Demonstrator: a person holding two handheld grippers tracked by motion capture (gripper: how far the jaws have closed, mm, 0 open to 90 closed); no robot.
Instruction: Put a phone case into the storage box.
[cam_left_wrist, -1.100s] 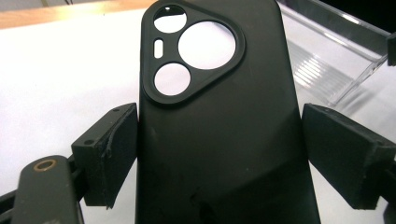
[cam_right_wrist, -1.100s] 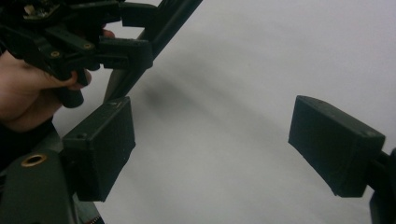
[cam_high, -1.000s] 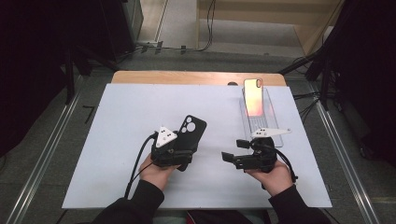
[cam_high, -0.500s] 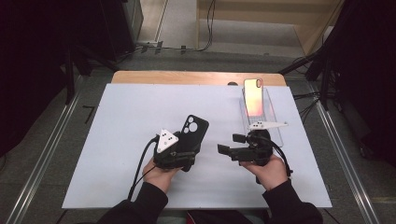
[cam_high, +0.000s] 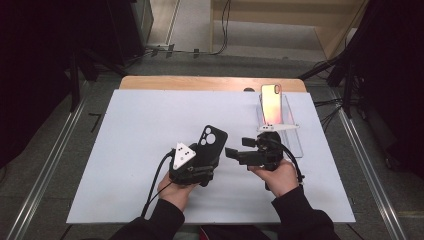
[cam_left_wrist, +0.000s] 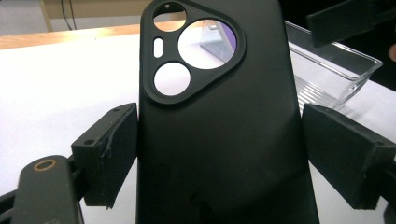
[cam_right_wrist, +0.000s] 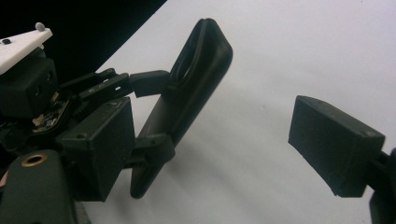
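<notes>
In the high view, the left tool (cam_high: 202, 162) gripped a black phone case (cam_high: 211, 142) above the white counter (cam_high: 125, 150), while the right tool (cam_high: 240, 154) pointed at it, jaws spread and empty. Behind stood a clear tray (cam_high: 295, 135) holding a phone (cam_high: 271, 102) upright.

In the left gripper view, both jaws pressed the case's (cam_left_wrist: 219, 140) edges.

In the right gripper view, the case (cam_right_wrist: 187, 93) hung tilted; approaching squarely to its free edge would likely serve best.

No readable text, label or number shows anywhere.
</notes>
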